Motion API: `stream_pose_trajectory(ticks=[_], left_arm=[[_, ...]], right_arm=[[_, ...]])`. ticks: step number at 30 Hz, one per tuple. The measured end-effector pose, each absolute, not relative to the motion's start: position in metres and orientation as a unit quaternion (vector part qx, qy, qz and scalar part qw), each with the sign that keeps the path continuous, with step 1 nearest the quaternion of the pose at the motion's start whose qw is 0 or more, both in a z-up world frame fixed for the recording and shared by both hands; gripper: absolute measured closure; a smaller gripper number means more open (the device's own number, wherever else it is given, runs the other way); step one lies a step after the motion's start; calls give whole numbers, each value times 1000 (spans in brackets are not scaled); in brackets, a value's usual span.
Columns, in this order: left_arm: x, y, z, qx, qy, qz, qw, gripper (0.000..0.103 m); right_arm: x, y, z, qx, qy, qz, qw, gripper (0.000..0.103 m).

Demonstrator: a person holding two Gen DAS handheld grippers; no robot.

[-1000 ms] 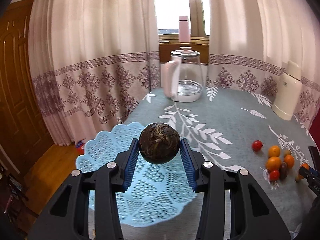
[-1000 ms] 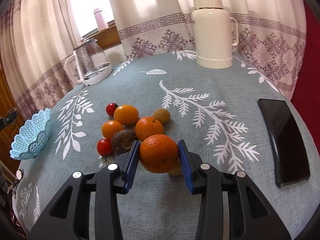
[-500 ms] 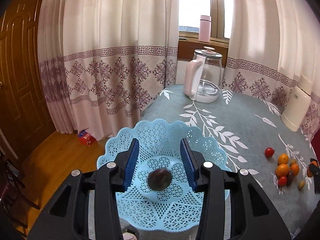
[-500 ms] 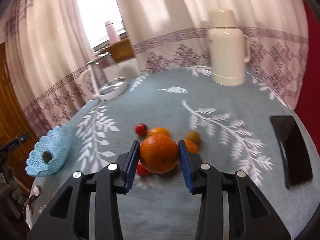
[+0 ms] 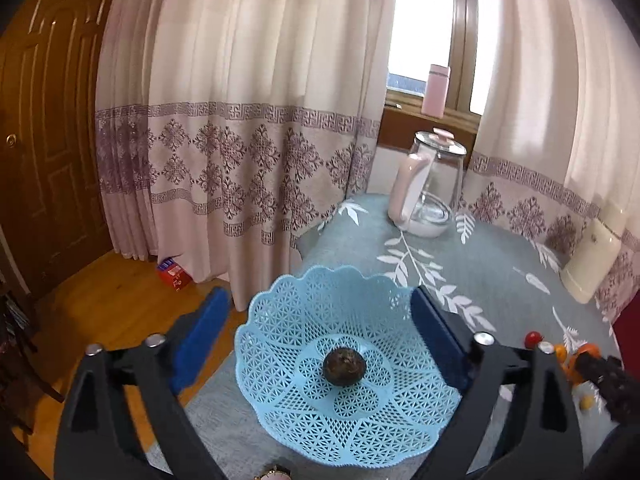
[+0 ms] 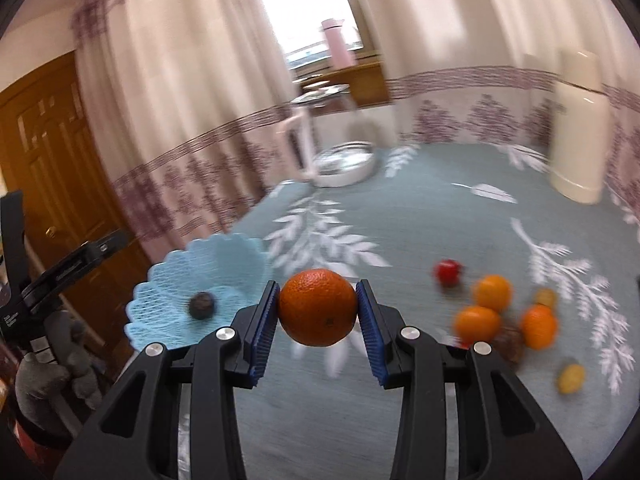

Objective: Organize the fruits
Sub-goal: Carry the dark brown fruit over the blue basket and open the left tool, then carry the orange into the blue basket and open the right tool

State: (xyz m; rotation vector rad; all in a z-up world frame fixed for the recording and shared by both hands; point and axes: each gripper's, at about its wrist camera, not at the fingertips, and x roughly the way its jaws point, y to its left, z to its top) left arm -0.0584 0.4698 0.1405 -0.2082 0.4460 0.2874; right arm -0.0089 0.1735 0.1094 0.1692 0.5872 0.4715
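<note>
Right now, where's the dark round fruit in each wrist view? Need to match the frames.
Left wrist: dark fruit lies at the centre of the blue basket, lower middle, between the open left gripper fingers.
Right wrist: same fruit, blurred, in the basket at left, beside the right gripper holding the orange.
Shared landmark: glass kettle.

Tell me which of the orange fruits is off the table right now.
The large orange clamped between the right gripper pads. The three smaller orange fruits lie on the tablecloth among the loose fruit pile.
</note>
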Motion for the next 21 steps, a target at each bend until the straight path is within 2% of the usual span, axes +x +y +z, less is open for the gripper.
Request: stream_pose_trajectory(ticks=[10,15,21], left_arm=[[-70,493,149,-138,198,160,957,3],[-76,505,152,-151,190,169,955,3],[-71,503,150,-153,198,165,954,3]], right_arm=[[-6,254,110,45,296,288,909,62],[0,237,99,59,306,257,915,62],[9,211,60,70,361,218,904,62]])
